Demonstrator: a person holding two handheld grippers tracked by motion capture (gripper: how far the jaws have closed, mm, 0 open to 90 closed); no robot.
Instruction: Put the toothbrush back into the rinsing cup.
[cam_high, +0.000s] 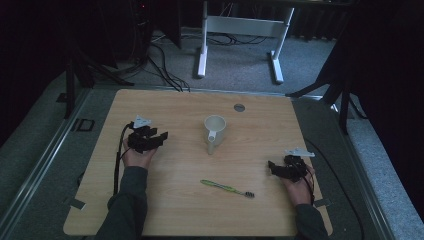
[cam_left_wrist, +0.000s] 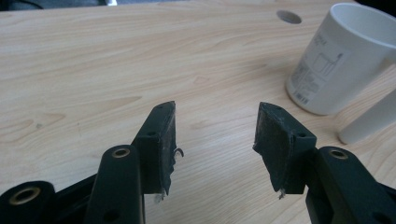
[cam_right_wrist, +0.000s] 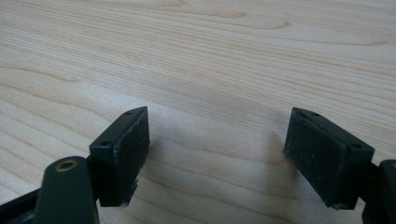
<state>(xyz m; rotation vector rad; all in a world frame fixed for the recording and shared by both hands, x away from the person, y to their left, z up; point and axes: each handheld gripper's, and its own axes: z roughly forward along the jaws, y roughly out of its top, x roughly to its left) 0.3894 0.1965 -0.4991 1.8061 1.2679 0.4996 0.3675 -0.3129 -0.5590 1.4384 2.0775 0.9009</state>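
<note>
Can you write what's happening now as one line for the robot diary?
left gripper: open, empty | right gripper: open, empty | mug: upright, mid-table | toothbrush: flat, untouched

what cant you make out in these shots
- Inside of the mug: the high view is too dim and far; in the left gripper view the frame edge cuts its rim.
- Print on the mug's label, left gripper view: too small to read.
- Toothbrush bristles, high view: too small and dark.
- Left gripper and right gripper pads, high view: lost in shadow.
</note>
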